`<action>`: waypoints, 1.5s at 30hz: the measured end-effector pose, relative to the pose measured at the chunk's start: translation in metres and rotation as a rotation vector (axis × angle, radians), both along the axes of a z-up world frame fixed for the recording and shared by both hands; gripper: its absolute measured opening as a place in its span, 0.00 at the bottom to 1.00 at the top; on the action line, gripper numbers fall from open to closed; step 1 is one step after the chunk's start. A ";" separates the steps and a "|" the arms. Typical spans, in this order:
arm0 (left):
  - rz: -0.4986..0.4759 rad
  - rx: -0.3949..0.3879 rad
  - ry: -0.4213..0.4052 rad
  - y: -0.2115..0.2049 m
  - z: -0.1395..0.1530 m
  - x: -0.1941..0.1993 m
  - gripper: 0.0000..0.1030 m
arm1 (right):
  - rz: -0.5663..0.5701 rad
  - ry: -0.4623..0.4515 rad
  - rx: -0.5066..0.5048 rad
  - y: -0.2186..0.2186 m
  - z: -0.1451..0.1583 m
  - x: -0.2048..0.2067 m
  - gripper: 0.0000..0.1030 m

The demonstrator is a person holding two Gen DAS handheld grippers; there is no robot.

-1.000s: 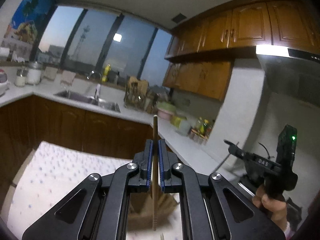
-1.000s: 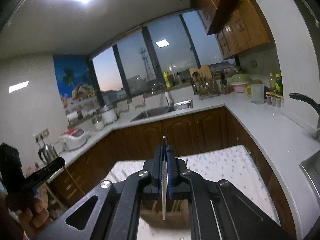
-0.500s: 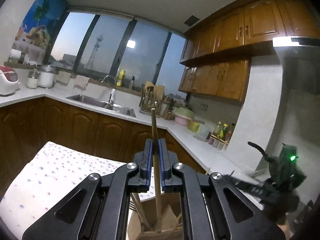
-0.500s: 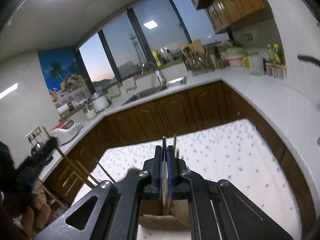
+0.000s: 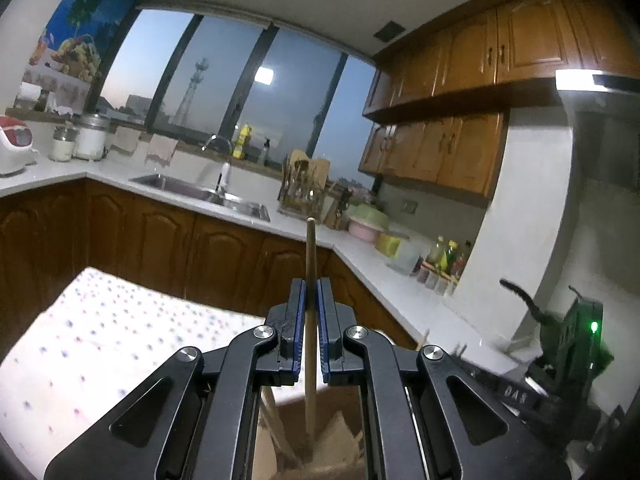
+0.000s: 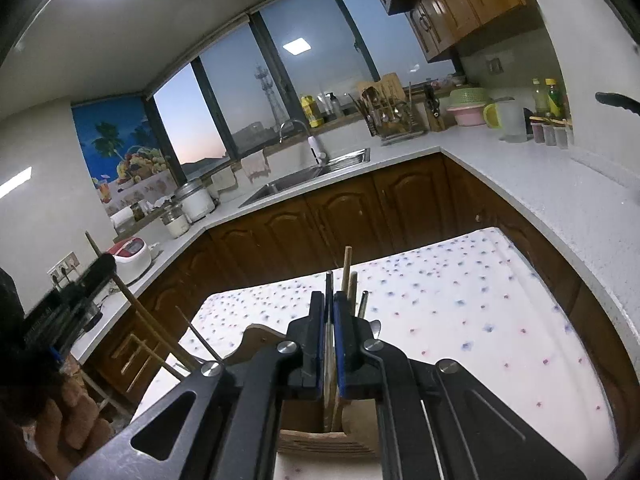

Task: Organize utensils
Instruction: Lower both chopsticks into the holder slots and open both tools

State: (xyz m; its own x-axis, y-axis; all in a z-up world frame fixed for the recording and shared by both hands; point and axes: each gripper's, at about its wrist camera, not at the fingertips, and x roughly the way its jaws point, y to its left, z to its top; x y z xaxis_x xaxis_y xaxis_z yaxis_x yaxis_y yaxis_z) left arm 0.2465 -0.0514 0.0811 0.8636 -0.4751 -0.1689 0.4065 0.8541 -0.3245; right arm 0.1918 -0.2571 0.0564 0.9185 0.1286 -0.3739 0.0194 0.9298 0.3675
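Upright, wooden chopstick clenched by left gripper, right gripper grasping metal utensil, both above wooden holder

Legible text: white letters "DAS" are read on the black body of the right tool, seen in the left wrist view. No other label, brand or number can be read.

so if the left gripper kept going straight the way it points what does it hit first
Probably nothing close: the left gripper, shut on a wooden chopstick, points over the dotted tablecloth toward the brown cabinet doors under the counter. Those look first in line, though depth is unclear.
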 end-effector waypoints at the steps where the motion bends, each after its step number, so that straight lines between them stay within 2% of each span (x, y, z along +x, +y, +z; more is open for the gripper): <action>1: -0.005 0.005 0.009 0.000 -0.005 -0.001 0.05 | 0.004 0.003 0.001 0.000 -0.003 0.000 0.04; 8: -0.037 0.035 0.102 0.003 -0.042 -0.005 0.05 | 0.000 0.026 -0.012 0.000 -0.015 -0.002 0.05; 14: -0.084 0.070 0.119 -0.003 -0.053 -0.009 0.05 | -0.002 0.029 -0.004 -0.005 -0.017 -0.006 0.05; 25: -0.148 0.169 0.075 -0.006 -0.047 0.001 0.07 | -0.006 0.035 0.008 -0.003 -0.017 -0.020 0.05; 28: -0.153 0.222 0.051 -0.010 -0.045 0.000 0.07 | -0.010 0.038 0.014 -0.003 -0.017 -0.023 0.05; 34: -0.139 0.192 0.100 -0.009 -0.045 -0.008 0.07 | -0.022 0.033 0.015 0.000 -0.018 -0.029 0.05; 45: -0.108 0.151 0.223 -0.018 -0.066 -0.020 0.06 | -0.017 0.044 -0.002 0.003 -0.015 -0.020 0.05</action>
State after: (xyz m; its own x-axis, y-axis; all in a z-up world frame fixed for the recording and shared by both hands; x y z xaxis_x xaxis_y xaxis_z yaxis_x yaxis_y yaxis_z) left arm 0.2266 -0.0692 0.0149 0.7432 -0.5171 -0.4246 0.4306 0.8554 -0.2880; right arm 0.1716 -0.2544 0.0410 0.9031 0.1125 -0.4145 0.0512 0.9300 0.3640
